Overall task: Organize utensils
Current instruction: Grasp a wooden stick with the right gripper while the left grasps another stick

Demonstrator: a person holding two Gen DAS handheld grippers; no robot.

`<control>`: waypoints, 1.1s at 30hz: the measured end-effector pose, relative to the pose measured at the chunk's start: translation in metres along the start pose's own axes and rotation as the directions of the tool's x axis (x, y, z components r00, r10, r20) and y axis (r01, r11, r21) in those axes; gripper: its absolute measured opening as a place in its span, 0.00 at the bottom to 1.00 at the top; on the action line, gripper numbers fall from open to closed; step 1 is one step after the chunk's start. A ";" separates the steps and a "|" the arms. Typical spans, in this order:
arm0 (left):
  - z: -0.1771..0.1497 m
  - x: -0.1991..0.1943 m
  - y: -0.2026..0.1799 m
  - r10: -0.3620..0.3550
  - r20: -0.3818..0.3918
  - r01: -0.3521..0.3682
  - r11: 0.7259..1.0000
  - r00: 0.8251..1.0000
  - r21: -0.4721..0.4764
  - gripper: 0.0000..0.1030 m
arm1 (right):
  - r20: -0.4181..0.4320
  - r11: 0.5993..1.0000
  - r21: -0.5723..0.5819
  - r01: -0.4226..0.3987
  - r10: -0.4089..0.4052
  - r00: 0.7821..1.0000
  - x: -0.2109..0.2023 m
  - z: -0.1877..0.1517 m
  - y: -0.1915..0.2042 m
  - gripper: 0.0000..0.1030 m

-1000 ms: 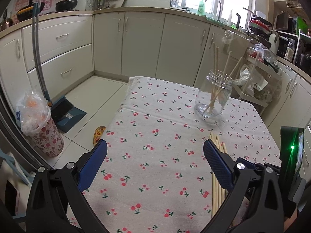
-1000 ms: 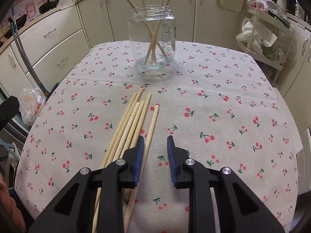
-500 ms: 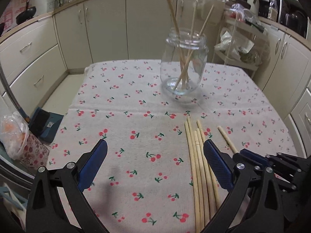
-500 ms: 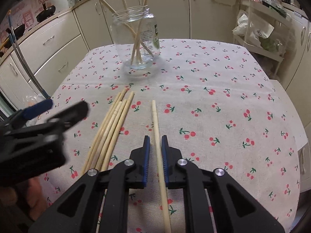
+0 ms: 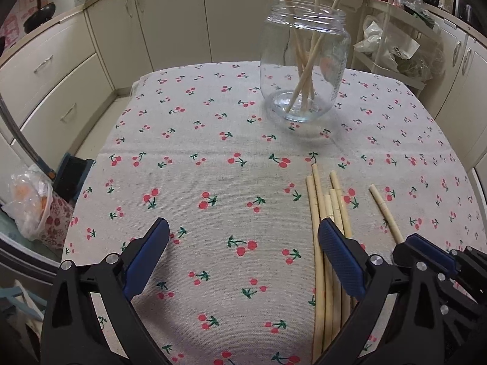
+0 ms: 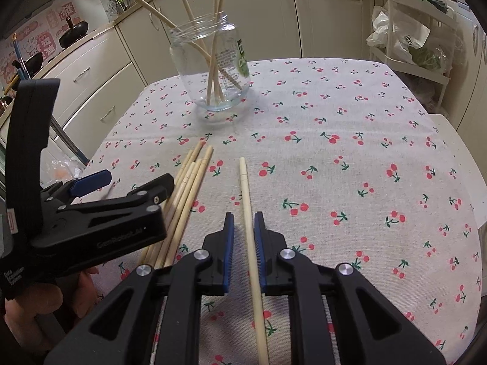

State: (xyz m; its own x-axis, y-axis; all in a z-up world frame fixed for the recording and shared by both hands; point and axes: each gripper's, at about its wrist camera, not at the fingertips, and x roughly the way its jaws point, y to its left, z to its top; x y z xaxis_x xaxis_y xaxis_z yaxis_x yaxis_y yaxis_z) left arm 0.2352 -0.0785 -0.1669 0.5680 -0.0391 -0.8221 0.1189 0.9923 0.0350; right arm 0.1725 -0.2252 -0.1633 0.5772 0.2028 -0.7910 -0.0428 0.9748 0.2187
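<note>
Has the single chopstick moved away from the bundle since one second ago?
Yes. The single chopstick, between the right gripper fingers, now lies right of the bundle, apart.

left hand-held gripper (image 5: pixel 243 255) wide open, right hand-held gripper (image 6: pixel 244 231) narrowed

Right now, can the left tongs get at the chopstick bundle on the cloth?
Probably yes. The left tongs are wide open, with the chopstick bundle lying flat beside their right finger, nothing on top. The right tongs sit off to the side, around the lone chopstick.
</note>
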 end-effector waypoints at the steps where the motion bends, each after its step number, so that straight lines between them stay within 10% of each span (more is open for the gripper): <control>1: 0.000 0.000 -0.001 0.003 0.000 -0.003 1.000 1.000 0.004 0.92 | 0.000 1.000 0.000 0.000 0.000 1.000 0.000 0.000 0.000 0.14; 12: 0.003 0.004 -0.002 0.000 -0.022 0.000 1.000 1.000 0.027 0.81 | -0.017 0.999 -0.049 0.013 -0.014 1.000 0.004 0.006 0.005 0.15; 26: 0.021 0.008 -0.028 -0.100 -0.023 0.102 0.989 0.995 0.104 0.25 | -0.062 0.952 -0.291 0.096 -0.119 0.991 0.029 0.033 0.027 0.06; 33: 0.025 0.007 -0.034 -0.187 -0.066 0.194 0.974 0.980 0.116 0.04 | -0.050 0.998 0.021 -0.056 0.057 0.997 0.014 0.031 -0.016 0.06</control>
State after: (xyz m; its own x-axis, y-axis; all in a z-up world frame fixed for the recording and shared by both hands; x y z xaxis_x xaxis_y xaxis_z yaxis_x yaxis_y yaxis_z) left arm 0.2556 -0.1153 -0.1596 0.4810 -0.2165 -0.8496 0.3206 0.9454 -0.0594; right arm 0.2066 -0.2407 -0.1604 0.5324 0.2625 -0.8047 -0.0582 0.9598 0.2746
